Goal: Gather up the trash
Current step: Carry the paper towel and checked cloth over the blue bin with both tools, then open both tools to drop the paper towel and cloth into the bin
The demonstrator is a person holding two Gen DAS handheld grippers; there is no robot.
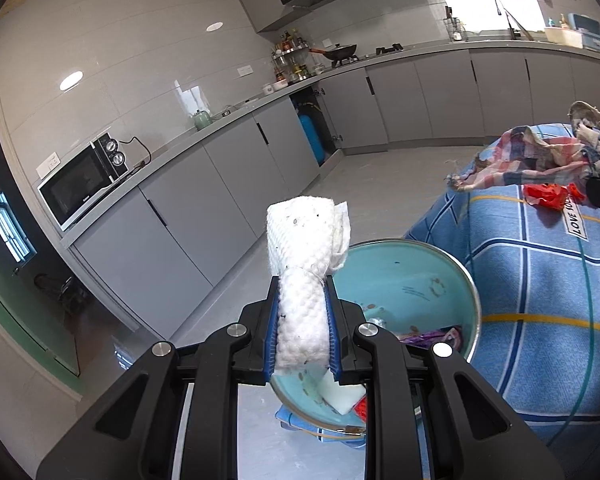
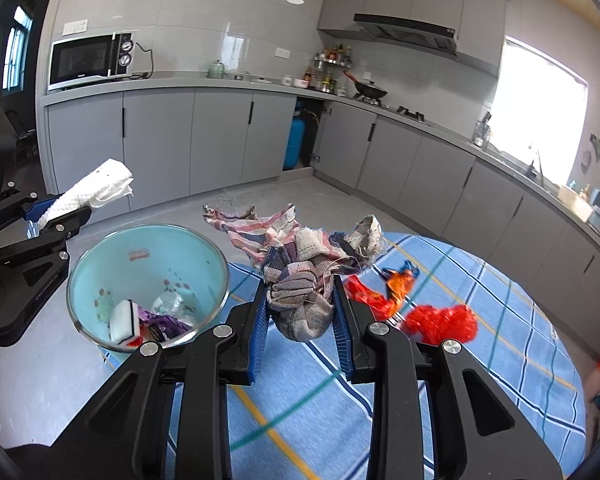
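My left gripper [image 1: 302, 280] is shut on a rolled white paper towel [image 1: 306, 240] and holds it above the near rim of a light blue trash bin [image 1: 416, 276]. The bin [image 2: 140, 260] holds a white sponge [image 2: 122, 320] and purple wrappers [image 2: 162, 322]. My right gripper [image 2: 300, 280] is shut on a crumpled plaid rag [image 2: 300, 276] and holds it over the table, right of the bin. The towel also shows in the right wrist view [image 2: 96, 190], with the left gripper [image 2: 66, 212] left of the bin. The rag shows in the left wrist view [image 1: 540, 156].
The bin stands beside a round table with a blue plaid cloth [image 2: 480, 360]. Red and orange wrappers [image 2: 440, 322] lie on the cloth; they also show in the left wrist view [image 1: 548, 196]. Grey kitchen cabinets [image 2: 220, 140] and a microwave [image 2: 88, 60] line the far walls.
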